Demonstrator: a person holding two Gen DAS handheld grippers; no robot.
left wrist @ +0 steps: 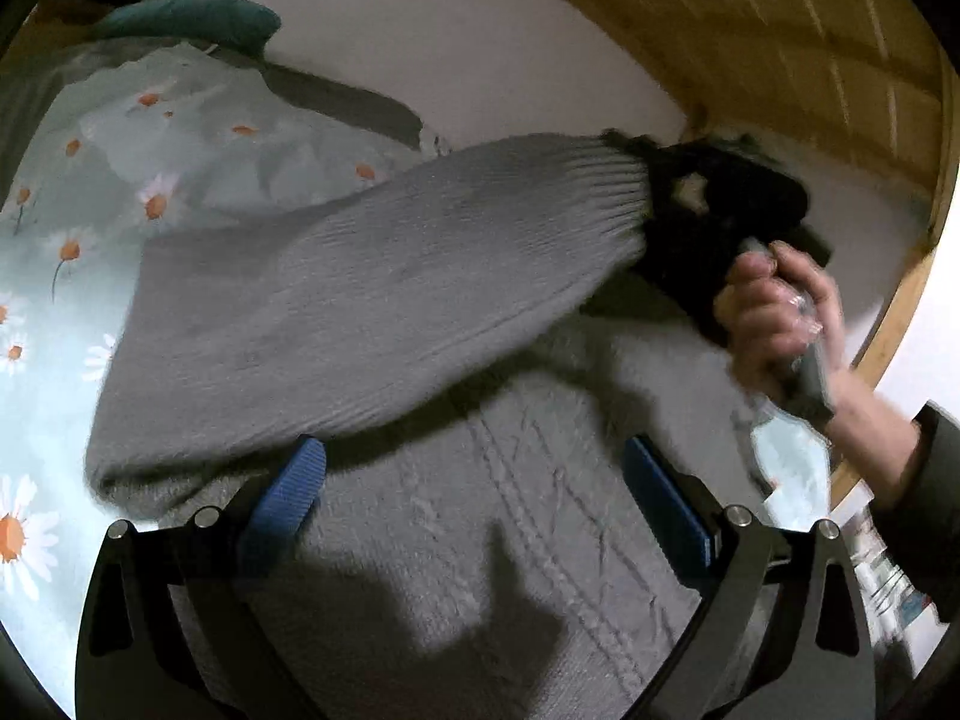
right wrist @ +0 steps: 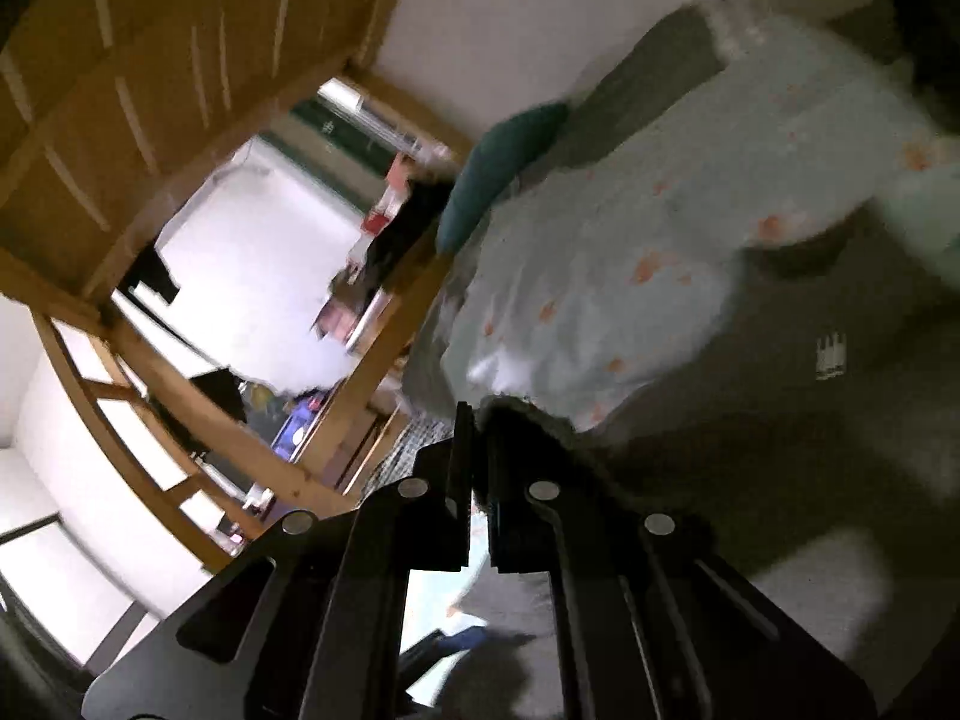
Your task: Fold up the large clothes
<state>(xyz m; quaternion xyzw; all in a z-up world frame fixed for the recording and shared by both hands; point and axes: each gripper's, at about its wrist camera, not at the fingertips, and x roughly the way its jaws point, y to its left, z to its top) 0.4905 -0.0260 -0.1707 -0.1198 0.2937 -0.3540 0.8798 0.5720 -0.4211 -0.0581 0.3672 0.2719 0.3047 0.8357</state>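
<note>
Nearest us, our left gripper [left wrist: 474,492] hangs released over the grey sweater [left wrist: 480,540] spread on the daisy sheet [left wrist: 60,276]. We keep our right gripper [left wrist: 660,204] clenched on the sleeve [left wrist: 372,300] cuff (raised at far right) to fold it across.

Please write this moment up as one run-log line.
stage: folding sleeve | right gripper: shut on sleeve cuff, lifted | left gripper: open over grey sweater | surface: floral bedsheet
</note>
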